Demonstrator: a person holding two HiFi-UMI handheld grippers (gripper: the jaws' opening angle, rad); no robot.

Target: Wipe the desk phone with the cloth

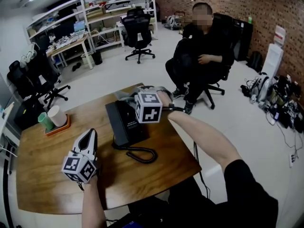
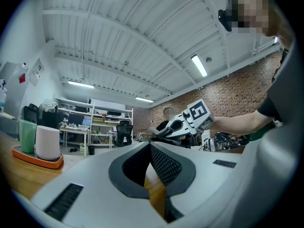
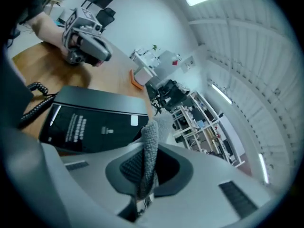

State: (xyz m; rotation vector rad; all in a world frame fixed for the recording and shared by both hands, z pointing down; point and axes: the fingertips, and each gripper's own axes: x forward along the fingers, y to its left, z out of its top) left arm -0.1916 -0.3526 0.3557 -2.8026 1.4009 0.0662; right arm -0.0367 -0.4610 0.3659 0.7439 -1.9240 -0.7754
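A black desk phone lies on the wooden table, its coiled cord trailing toward the near edge. My right gripper hovers over the phone's far end, shut on a grey cloth. In the right gripper view the cloth sticks up between the jaws of the right gripper, just above the phone. My left gripper rests at the near left of the table, clear of the phone. The left gripper is shut with nothing in it.
An orange tray holding a green cup and a white cup sits at the table's far left. A person sits in an office chair beyond the table. Cables and gear litter the floor at right.
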